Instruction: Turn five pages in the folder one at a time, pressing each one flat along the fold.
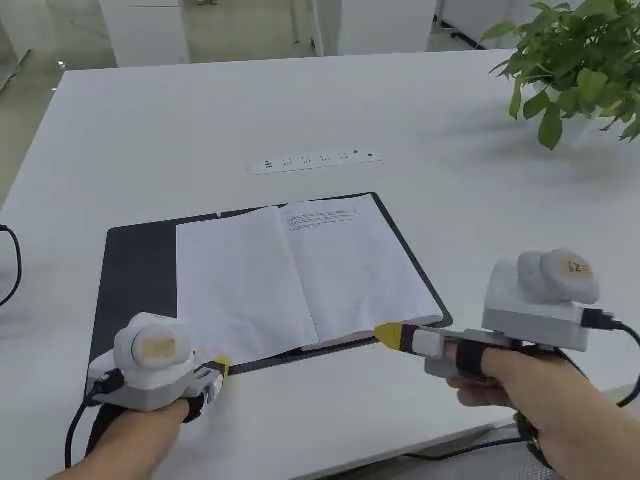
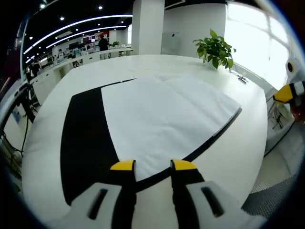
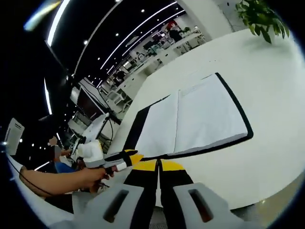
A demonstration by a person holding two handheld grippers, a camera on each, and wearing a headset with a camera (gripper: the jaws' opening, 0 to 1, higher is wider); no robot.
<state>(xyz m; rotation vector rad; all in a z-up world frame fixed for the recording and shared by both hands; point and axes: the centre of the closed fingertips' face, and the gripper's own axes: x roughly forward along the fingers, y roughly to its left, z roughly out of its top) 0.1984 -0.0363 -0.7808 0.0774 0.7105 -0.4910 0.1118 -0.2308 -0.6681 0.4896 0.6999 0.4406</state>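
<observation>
A black folder (image 1: 138, 275) lies open on the white table (image 1: 200, 110), its white pages (image 1: 340, 265) spread either side of the fold. My left gripper (image 1: 219, 370) sits at the folder's near left corner; in the left gripper view its yellow-tipped jaws (image 2: 153, 165) stand open just short of the folder's front edge (image 2: 205, 143), with nothing between them. My right gripper (image 1: 388, 335) hovers at the front edge of the right page. Its jaws (image 3: 159, 165) are shut and hold nothing, and they aim along the folder (image 3: 205, 119).
A power strip (image 1: 315, 159) lies beyond the folder. A potted plant (image 1: 575, 65) stands at the far right. A black cable (image 1: 14, 262) runs off the left edge. The table's near edge runs just below both hands.
</observation>
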